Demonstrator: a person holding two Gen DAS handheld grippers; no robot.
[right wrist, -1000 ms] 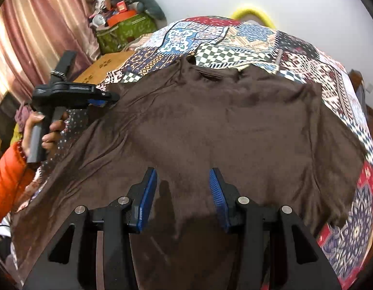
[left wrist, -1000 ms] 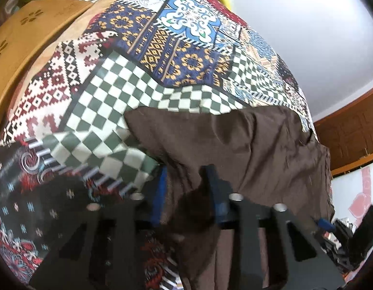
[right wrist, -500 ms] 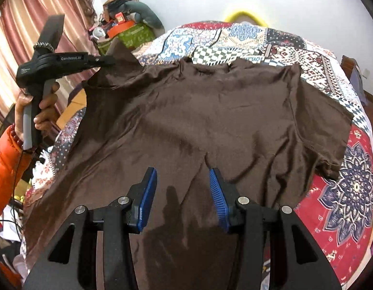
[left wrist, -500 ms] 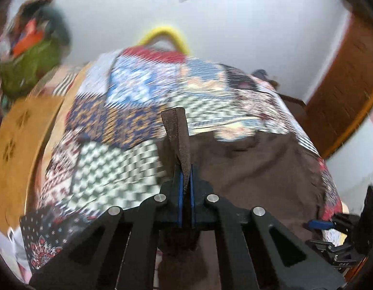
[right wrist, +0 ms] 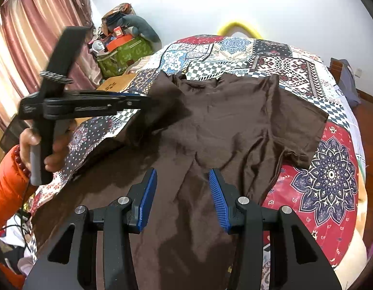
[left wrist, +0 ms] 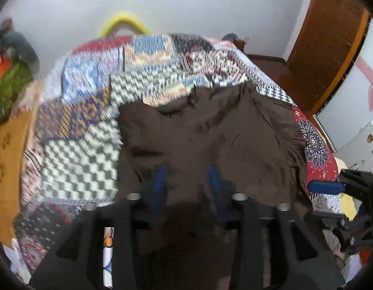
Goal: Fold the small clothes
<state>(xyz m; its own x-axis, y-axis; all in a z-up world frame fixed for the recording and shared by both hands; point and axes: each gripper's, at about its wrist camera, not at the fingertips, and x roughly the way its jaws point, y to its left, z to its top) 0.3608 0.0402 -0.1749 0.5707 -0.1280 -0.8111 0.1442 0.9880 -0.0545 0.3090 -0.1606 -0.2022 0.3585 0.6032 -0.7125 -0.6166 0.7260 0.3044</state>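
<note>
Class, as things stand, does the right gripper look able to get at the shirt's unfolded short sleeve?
Probably yes: the right gripper hangs open above the brown shirt, and nothing lies between it and the sleeve.

A bed under a patchwork quilt point(right wrist: 278, 65) carries a brown shirt point(right wrist: 234, 125) (spread flat, collar far).

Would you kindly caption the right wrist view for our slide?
Brown shirt lies on patchwork bedspread; left tool opening over its folded-in sleeve, right tool open.

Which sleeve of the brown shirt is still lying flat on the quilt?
The sleeve beside the red mandala patch lies spread flat. The other sleeve, near the hand-held tongs, is folded inward.
</note>
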